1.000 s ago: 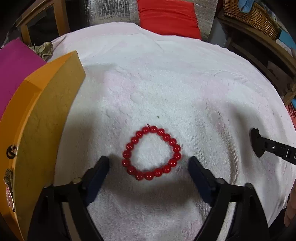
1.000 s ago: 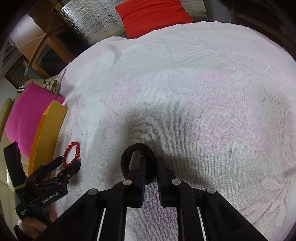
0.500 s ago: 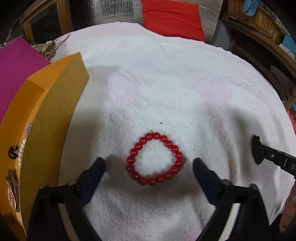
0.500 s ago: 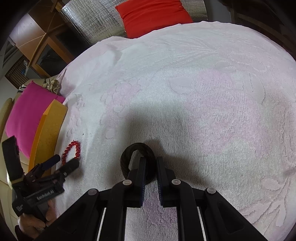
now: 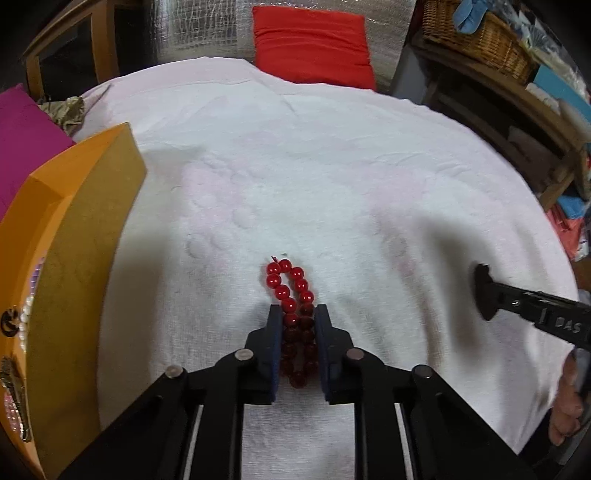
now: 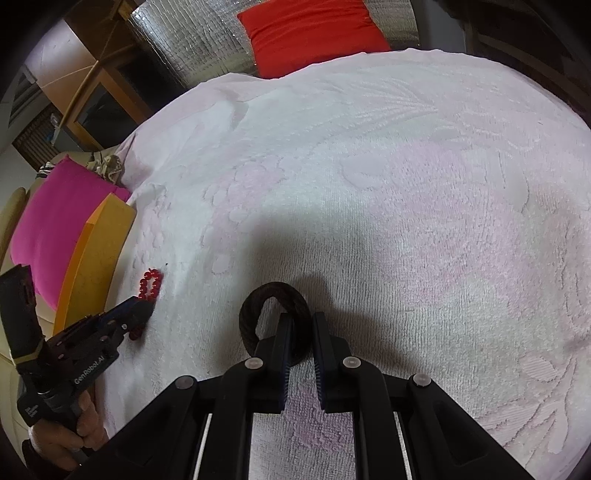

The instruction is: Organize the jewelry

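At the far left of the left wrist view lies a magenta cushion (image 5: 26,147), and just beside it stands an orange box (image 5: 85,258) with its lid raised; a string of pale beads (image 5: 27,314) and a small gold piece (image 5: 9,321) show inside its near edge. The box rests on a white towel (image 5: 332,166) with a raised pattern that covers the whole work surface.

Next comes the left gripper (image 5: 295,314), whose 2 blue-padded jaws are closing on a red bead bracelet (image 5: 291,291). The bracelet lies on the towel, squeezed from a ring into a narrow double row between the pads, its far end poking out ahead of the tips (the near beads sit in shadow between the jaws). In the right wrist view the same gripper, held by a hand (image 6: 74,424) at the lower left, meets the bracelet just beside the box.

Further right, the right gripper (image 6: 299,321) is clenched on a dark bangle (image 6: 273,291), which lies on the towel with one side pinched between the pads and the rest looping out to the left of the tips. The 2 grippers are well apart.

Beyond the towel, at the far edge, lies a red cushion (image 5: 314,40), and a wicker basket (image 5: 476,33) sits on a shelf at the upper right.
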The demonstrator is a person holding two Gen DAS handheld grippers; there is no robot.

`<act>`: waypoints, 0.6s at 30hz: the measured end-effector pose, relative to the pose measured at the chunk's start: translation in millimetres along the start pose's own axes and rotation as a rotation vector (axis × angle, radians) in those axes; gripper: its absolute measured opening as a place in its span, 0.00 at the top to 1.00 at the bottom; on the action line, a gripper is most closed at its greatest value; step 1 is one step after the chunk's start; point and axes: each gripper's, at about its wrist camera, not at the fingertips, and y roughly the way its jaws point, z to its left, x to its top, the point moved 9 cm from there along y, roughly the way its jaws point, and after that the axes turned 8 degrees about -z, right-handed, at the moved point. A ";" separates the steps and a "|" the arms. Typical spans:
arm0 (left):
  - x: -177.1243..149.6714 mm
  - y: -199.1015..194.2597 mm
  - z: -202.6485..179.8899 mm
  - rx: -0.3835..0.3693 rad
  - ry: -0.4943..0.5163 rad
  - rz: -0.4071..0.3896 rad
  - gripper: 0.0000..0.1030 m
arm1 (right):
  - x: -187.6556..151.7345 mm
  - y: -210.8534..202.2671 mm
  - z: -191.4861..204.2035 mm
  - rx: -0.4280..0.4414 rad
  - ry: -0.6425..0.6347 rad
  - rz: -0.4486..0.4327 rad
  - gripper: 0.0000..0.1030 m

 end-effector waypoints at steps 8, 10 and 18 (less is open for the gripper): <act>-7.8 1.6 -16.1 -0.046 0.023 0.018 0.88 | 0.7 0.3 -0.8 0.000 -0.007 -0.001 0.86; -7.6 7.3 -15.4 -0.046 0.017 0.030 0.88 | 0.9 0.6 -0.9 0.000 -0.007 0.000 0.86; -6.0 13.0 -19.2 -0.057 -0.006 0.015 0.86 | 1.3 0.6 -1.4 0.000 -0.007 -0.001 0.86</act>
